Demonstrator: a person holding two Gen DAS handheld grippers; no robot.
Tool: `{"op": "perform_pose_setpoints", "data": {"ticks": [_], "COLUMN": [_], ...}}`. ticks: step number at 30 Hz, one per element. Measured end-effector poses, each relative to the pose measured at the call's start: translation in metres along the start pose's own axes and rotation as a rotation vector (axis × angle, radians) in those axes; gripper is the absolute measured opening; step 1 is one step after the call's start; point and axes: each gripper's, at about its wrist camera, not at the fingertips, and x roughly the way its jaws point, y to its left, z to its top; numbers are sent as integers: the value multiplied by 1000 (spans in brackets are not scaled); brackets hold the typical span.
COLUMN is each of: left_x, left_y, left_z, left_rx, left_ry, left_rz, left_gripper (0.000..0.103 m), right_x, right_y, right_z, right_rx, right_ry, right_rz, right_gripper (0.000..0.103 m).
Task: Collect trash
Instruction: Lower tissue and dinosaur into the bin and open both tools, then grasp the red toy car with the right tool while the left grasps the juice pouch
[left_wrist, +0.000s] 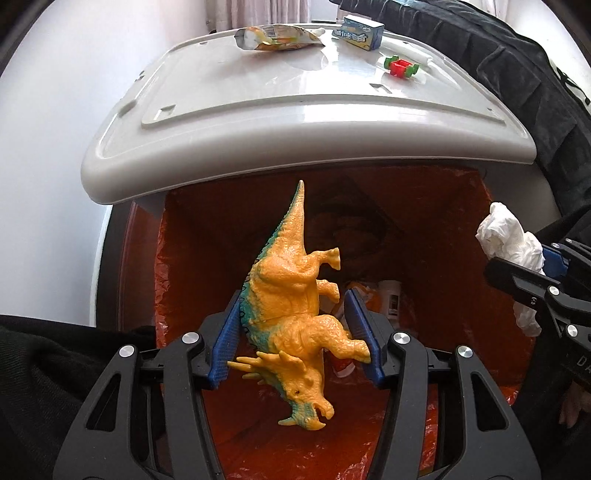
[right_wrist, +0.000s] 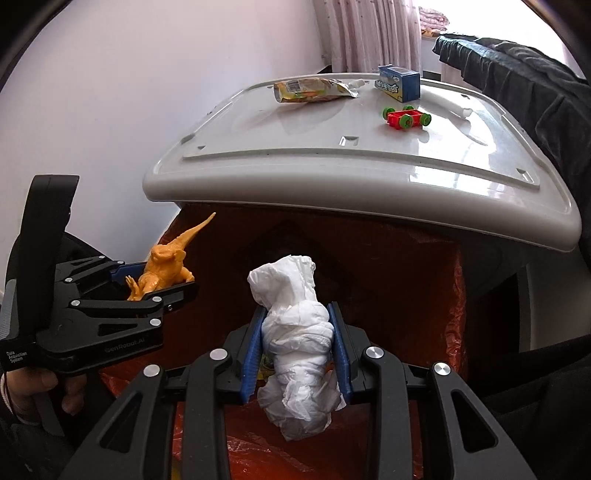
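A: Orange-yellow plastic dinosaur toy with green back ridge (left_wrist: 291, 306), long axis near vertical in the left wrist view: tail tip toward upper centre, horned head toward lower centre, legs to the right.

B: Crumpled white tissue wad (right_wrist: 295, 343), long axis likewise running bottom to top of the right wrist view, loose end uppermost.

A: Below both, open bin lined with an orange plastic bag (left_wrist: 443, 258); packaging scraps at its bottom. Behind, glossy white plastic lid (left_wrist: 295, 110) filling the upper half, bearing a flattened yellow foil pouch (left_wrist: 280, 37), a small blue carton (left_wrist: 362, 31) and a red toy cart with green wheels (left_wrist: 400, 68). Pale wall at left, curtain at top, dark cloth at upper right.

B: Left gripper (left_wrist: 297, 332): blue pads narrowed onto the dinosaur's flanks, back against the left pad, forelegs against the right; head hanging below the pads, tail well above.

A: Right gripper (right_wrist: 297, 347): pads clamped on the wad's middle, tissue bulging above and below. Both loads over the bin mouth.
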Motion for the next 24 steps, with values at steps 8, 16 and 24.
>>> {"op": "perform_pose_setpoints", "data": {"ticks": [8, 16, 24], "left_x": [1, -1, -6], "left_y": [2, -1, 4], "left_z": [0, 0, 5], "left_rx": [2, 13, -27], "left_ry": [9, 14, 21], "left_rz": [-12, -14, -44], "left_gripper": [56, 75, 75], "right_x": [-2, -9, -13], "right_y": [-1, -17, -50], "right_z": [1, 7, 51], "right_rx": [4, 92, 209], "right_ry": [-4, -36, -65], "right_rz": [-15, -9, 28], "right_gripper": [49, 59, 59]}}
